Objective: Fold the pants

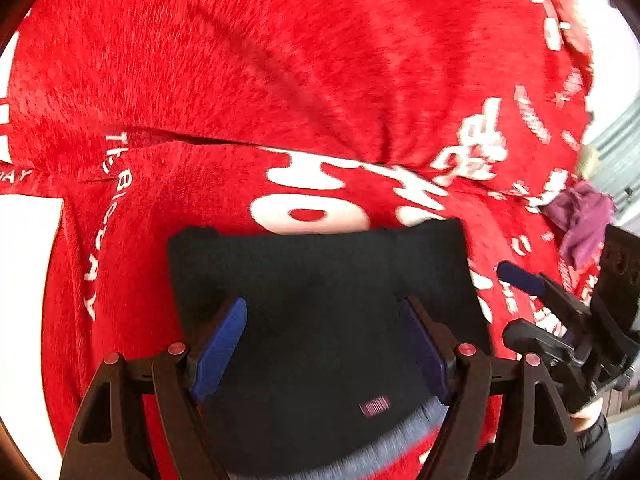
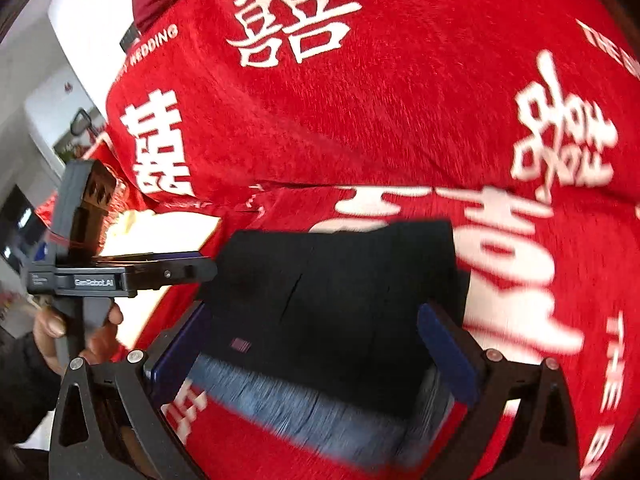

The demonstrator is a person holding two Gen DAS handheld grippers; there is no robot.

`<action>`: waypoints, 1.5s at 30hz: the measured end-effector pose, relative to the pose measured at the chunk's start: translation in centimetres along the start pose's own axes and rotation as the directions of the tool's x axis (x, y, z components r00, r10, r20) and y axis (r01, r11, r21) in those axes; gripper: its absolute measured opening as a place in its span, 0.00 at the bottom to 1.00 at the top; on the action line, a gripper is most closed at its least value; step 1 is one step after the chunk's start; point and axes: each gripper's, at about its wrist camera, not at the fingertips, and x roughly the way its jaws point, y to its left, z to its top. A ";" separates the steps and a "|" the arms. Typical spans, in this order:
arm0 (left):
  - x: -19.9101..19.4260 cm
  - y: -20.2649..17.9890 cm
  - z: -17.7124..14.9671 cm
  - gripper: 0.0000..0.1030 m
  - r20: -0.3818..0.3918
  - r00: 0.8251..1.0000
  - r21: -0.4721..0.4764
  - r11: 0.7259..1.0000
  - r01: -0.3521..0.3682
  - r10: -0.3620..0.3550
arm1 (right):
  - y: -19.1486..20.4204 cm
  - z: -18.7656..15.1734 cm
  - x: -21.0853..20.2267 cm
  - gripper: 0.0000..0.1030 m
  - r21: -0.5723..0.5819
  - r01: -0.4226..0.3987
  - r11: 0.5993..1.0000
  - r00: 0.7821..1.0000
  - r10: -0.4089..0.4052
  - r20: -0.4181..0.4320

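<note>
Left tongs (image 1: 324, 348) and right tongs (image 2: 316, 352) gape wide

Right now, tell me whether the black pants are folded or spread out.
Folded: the black pants lie as a compact rectangle with straight edges on the red blanket, between the open left gripper fingers.

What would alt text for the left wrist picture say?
A folded black pair of pants lies on a red blanket printed with white characters, between the open blue-padded fingers of the left gripper. The right gripper shows at the right edge.

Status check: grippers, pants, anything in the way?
Left gripper open, right gripper open, both over the pants. Pants a compact dark fold on the red blanket. Purple cloth lies off to the side.
</note>
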 end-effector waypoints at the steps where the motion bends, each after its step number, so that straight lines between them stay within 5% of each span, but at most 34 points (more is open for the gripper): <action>1: 1.1 0.4 0.6 0.77 -0.018 1.000 -0.014 1.000 -0.010 0.009 | -0.3 0.9 1.0 1.00 -0.008 0.002 1.000 1.000 -0.002 -0.019; 6: 4.6 1.9 1.0 0.77 -0.063 0.997 -0.055 0.998 -0.036 0.032 | -2.6 2.7 6.7 1.00 0.003 0.032 0.999 0.990 -0.032 -0.134; 11: 5.1 0.3 0.3 0.89 -0.064 0.995 0.053 0.996 -0.073 0.076 | -3.7 1.8 9.2 0.99 0.012 0.049 0.999 0.979 -0.045 -0.197; 17: -1.0 -1.6 -3.0 0.90 0.046 0.982 0.078 0.979 -0.188 0.185 | -0.6 0.6 2.2 1.00 0.002 0.119 0.993 0.987 -0.118 -0.105; 18: -1.7 -1.9 -3.9 0.98 0.051 0.973 0.086 0.970 -0.227 0.223 | 0.0 -0.1 1.0 1.00 0.003 0.156 0.988 0.983 -0.155 -0.097; 20: -2.8 -2.5 -6.4 1.00 0.070 0.947 0.091 0.943 -0.319 0.313 | 1.3 -2.1 -1.5 1.00 0.018 0.251 0.968 0.965 -0.248 -0.089; 22: -3.1 -3.0 -8.0 1.00 0.067 0.939 0.098 0.935 -0.342 0.336 | 1.8 -3.9 -3.0 1.00 0.052 0.320 0.946 0.945 -0.314 -0.096; 26: -3.7 -3.6 -10.6 1.00 0.040 0.943 0.072 0.940 -0.332 0.330 | 2.7 -6.8 -3.9 1.00 0.082 0.393 0.916 0.913 -0.378 -0.153; 29: -4.3 -3.9 -11.7 1.00 0.045 0.943 0.061 0.942 -0.331 0.329 | 3.5 -7.6 -3.5 1.00 0.085 0.382 0.920 0.914 -0.361 -0.187; 32: -5.1 -4.3 -12.5 1.00 0.063 0.936 0.061 0.935 -0.350 0.346 | 4.4 -7.9 -2.8 1.00 0.050 0.436 0.899 0.884 -0.417 -0.211; 41: -6.7 -4.8 -13.9 1.00 0.117 0.914 0.047 0.917 -0.395 0.388 | 5.9 -8.2 -2.3 1.00 0.044 0.432 0.901 0.883 -0.412 -0.224; 45: -7.2 -5.2 -14.3 1.00 0.120 0.931 0.058 0.933 -0.355 0.346 | 6.4 -8.3 -2.4 1.00 0.036 0.443 0.896 0.877 -0.425 -0.223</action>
